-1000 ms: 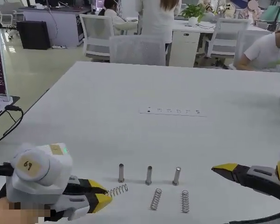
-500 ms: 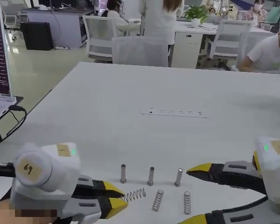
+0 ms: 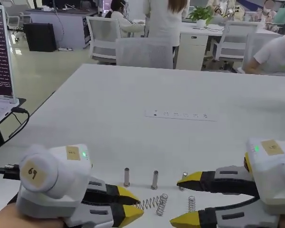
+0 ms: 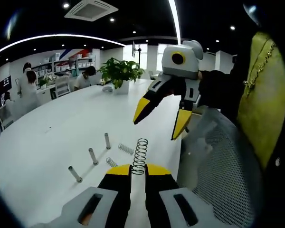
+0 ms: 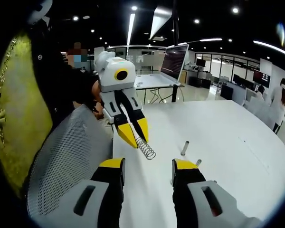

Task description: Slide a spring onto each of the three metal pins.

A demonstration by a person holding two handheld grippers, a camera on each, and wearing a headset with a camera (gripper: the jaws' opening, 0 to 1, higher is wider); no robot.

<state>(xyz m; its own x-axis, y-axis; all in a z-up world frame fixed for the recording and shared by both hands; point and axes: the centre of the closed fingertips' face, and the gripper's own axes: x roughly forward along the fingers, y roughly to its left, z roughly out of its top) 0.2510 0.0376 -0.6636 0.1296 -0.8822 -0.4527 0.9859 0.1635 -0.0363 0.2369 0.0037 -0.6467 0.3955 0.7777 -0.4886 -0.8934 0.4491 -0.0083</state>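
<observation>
three metal pins stand upright in a row on the white counter [image 3: 109, 123]: the left pin [image 3: 127, 176], the middle pin [image 3: 155, 179] and the right pin [image 3: 183, 178], this last partly behind the upper jaw of the right gripper [image 3: 177, 199]. the left gripper [image 4: 138, 169] has its jaws pinched shut on one end of the held spring [image 4: 140, 153]. the spring's long axis runs straight out ahead of the jaws, roughly level above the counter, and its free end points toward the right gripper. the pins stand just beyond the spring, and the left and middle ones are nearest its free end. because the coil lies across the pins' upright axes, it would likely have to be tipped open end down before it could drop over one. the right gripper's jaws are spread wide with nothing between them, close to the free end. one loose spring [image 3: 162, 205] lies flat just beside that end, whether touching i cannot tell, and a second loose spring [image 3: 191, 203] lies near the right pin. the springs are thin, bright, open-wound wire, and the pins are smooth grey cylinders. the counter looks matte.
</observation>
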